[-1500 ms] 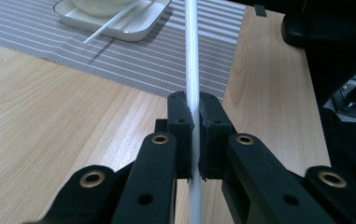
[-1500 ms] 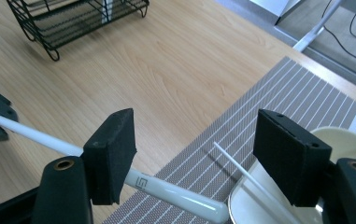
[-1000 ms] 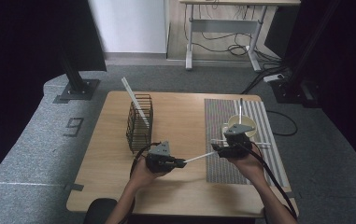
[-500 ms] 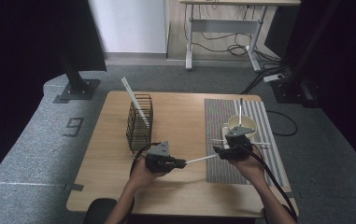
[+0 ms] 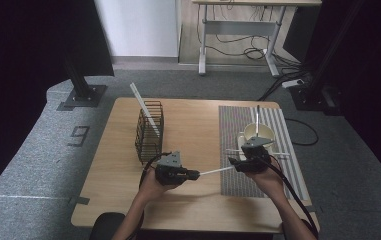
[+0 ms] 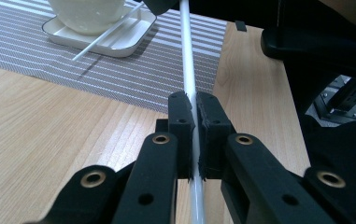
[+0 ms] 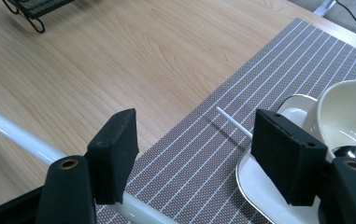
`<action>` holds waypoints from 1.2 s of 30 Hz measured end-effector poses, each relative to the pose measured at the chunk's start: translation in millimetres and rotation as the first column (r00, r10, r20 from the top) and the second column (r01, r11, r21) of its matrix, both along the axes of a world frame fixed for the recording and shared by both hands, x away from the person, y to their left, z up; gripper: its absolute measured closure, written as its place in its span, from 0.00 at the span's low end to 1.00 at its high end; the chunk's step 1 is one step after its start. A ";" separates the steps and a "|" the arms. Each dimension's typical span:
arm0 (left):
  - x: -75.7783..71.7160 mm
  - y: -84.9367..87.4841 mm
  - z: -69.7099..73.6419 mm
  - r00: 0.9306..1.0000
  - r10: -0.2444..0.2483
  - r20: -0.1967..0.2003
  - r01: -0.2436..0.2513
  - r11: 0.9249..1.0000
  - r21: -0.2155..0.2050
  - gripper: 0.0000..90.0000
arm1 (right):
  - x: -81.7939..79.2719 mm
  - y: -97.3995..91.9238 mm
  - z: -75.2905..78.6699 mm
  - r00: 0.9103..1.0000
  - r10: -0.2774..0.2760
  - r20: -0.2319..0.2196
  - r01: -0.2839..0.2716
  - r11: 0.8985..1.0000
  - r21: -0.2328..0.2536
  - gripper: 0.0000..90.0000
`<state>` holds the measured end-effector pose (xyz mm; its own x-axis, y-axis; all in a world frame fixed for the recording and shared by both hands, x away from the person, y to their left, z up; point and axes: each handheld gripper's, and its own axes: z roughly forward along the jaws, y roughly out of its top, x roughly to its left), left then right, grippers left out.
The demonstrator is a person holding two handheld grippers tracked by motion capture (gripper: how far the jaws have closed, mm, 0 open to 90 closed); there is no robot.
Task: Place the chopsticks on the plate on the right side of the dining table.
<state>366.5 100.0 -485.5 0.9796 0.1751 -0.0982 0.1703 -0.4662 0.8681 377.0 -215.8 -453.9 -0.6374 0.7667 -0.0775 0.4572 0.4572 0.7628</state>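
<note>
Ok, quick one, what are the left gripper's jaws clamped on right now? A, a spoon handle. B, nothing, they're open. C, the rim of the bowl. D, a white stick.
D: in the left gripper view the left gripper has its two black jaws pressed against a thin white stick that runs up between them toward the striped placemat.

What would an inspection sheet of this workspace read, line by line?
Surface: wooden table with a striped grey placemat on its right side.
Job's things: white rod clamped in the left gripper; a second white rod leans in the wire basket.
Clutter: cream bowl on a white tray with a thin white stick across it.
Grippers: left shut on the rod; right gripper open, with the rod passing below its jaws.
Cables: black cables trail from the grippers; more lie on the floor behind.
Surroundings: grey carpet, a desk frame at the back, dark curtains.
</note>
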 end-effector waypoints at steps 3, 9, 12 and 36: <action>-0.2 0.1 0.2 1.000 -0.003 0.001 0.003 1.000 -0.003 0.95 | 0.1 0.1 -1.8 1.000 0.001 -0.005 -0.001 1.000 -0.002 0.34; -0.6 0.1 0.8 1.000 -0.007 0.002 0.007 1.000 -0.004 0.95 | 0.0 -0.6 -5.6 1.000 -0.001 -0.011 0.001 1.000 -0.001 0.34; -0.8 0.1 0.8 1.000 -0.010 0.002 0.010 1.000 -0.004 0.95 | -0.1 -1.6 -6.6 1.000 -0.001 -0.015 0.001 1.000 0.002 0.34; 4.7 -11.4 5.8 0.995 -0.102 0.012 0.099 0.988 0.120 0.95 | -23.4 -0.3 -11.6 0.964 0.235 -0.124 -0.246 0.966 -0.076 0.21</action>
